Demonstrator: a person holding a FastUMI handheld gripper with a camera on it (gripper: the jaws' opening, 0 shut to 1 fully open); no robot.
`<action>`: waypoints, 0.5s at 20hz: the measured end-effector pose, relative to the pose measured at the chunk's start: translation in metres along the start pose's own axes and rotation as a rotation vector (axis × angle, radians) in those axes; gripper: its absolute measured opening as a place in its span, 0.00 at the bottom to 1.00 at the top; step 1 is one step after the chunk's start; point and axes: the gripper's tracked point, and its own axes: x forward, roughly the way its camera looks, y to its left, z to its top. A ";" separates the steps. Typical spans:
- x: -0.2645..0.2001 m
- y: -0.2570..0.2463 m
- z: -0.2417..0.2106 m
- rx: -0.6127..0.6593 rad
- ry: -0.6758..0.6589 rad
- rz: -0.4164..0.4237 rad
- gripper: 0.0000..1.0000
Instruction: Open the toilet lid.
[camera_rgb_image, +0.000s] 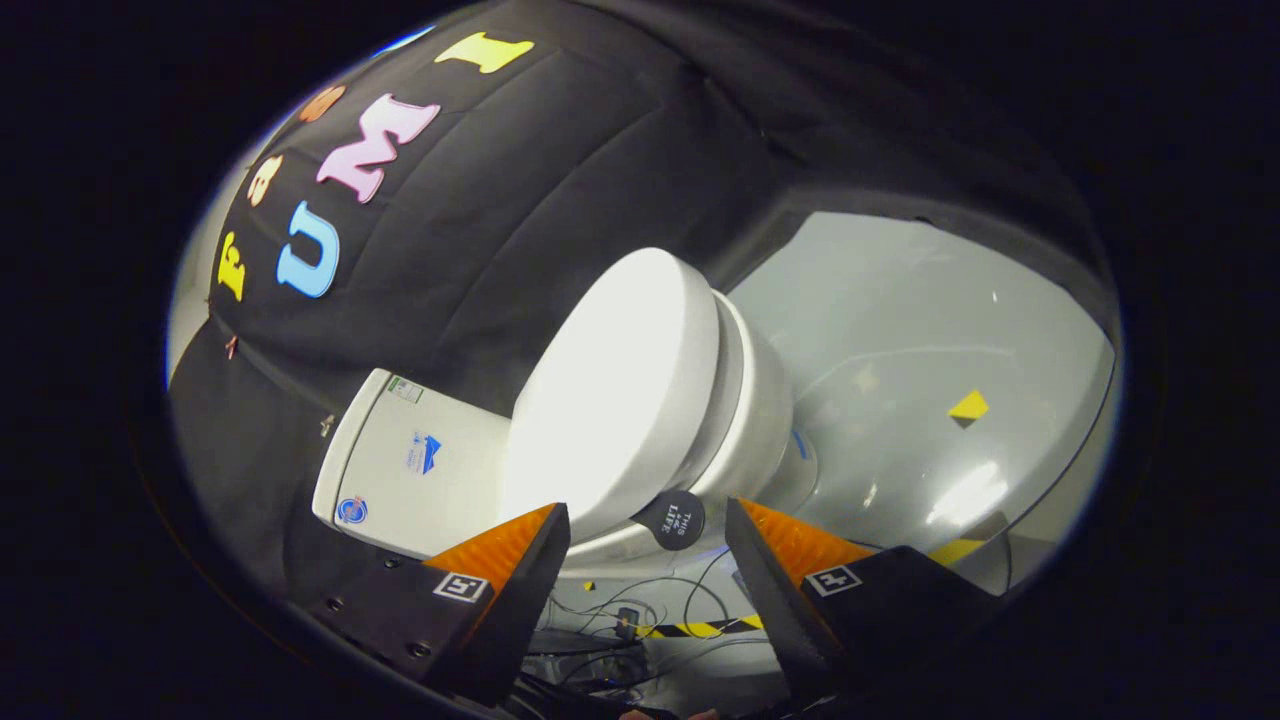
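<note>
step: approaching, lid not yet touched | gripper (648, 535) fingers spreading apart, holding nothing | toilet lid (610, 390) lying just ahead, seemingly closed on the seat | black round tab (672, 519) sitting between fingertips | next: closing in on the lid edge, lifting toward tank (405, 465)

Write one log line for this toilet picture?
gripper: open, holding nothing | toilet lid: partly raised | black round handle: between fingers | tank: behind lid

White toilet lid (615, 390), closed over seat, ahead of tongs (648, 535)
</note>
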 end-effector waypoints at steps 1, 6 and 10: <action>0.005 -0.003 -0.003 0.053 0.017 0.003 0.99; 0.032 -0.017 -0.004 0.185 0.058 0.008 0.86; 0.048 -0.019 -0.005 0.220 0.059 0.005 0.69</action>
